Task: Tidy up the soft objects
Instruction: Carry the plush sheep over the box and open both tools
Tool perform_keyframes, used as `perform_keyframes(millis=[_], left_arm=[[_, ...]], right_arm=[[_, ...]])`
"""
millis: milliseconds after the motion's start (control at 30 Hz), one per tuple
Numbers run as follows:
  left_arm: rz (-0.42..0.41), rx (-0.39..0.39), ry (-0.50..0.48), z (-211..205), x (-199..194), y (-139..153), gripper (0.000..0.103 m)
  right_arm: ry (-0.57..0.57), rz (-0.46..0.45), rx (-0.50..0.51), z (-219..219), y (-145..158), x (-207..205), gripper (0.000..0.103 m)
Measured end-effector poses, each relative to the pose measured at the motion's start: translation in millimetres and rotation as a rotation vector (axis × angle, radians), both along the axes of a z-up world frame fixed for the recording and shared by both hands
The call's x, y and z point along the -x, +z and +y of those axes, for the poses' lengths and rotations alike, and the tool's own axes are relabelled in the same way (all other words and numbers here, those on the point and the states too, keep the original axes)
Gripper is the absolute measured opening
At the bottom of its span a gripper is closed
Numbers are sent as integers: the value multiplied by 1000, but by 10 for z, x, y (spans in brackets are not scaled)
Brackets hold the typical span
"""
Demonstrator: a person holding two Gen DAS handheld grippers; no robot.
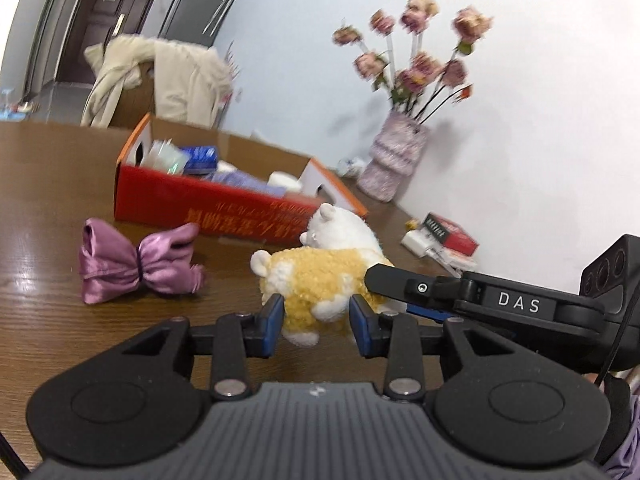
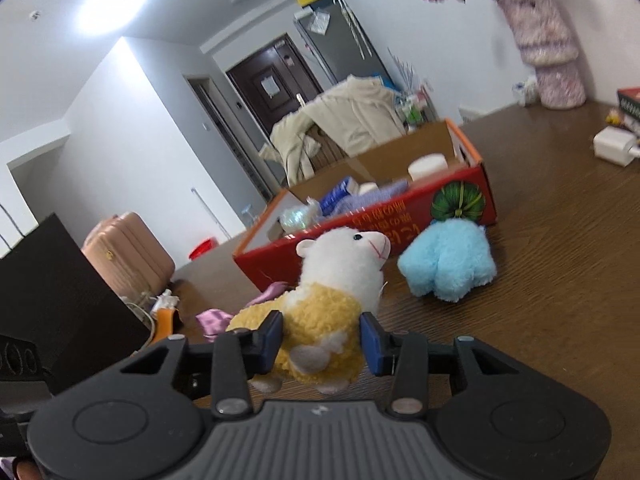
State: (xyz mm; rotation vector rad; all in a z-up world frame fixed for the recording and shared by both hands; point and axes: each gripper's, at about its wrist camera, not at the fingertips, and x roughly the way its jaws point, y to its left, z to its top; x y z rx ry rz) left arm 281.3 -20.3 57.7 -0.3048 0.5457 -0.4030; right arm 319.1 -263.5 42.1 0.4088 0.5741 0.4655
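Note:
A yellow and white plush sheep stands on the brown table. My left gripper has its blue pads on both sides of the sheep's rear. My right gripper is shut on the same sheep from the other side; its black body shows in the left wrist view. A purple satin bow lies to the left. A light blue plush toy lies by the red cardboard box.
The red box holds several small packs and a white roll. A vase of dried roses stands by the wall. A red book and a white charger lie nearby. A coat-draped chair stands behind the table.

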Motion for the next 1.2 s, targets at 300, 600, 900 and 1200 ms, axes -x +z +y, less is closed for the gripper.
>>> perform_keyframes(millis=[300,600,900,1200], left_arm=[[-80,1,5,49,-39,380,36],[-73,3,85,190,-1367,794,36],[76,5,142,312,-2798,277,36],[144,-140,141,293,-3058,-253,36]], right_arm=[[-2,-98,29,70,409,194,41],[46,-130,73,289,869,-940,41],[92,13,141,569,665,-2641,41],[78,156,331,907,-277,-3299,44]])
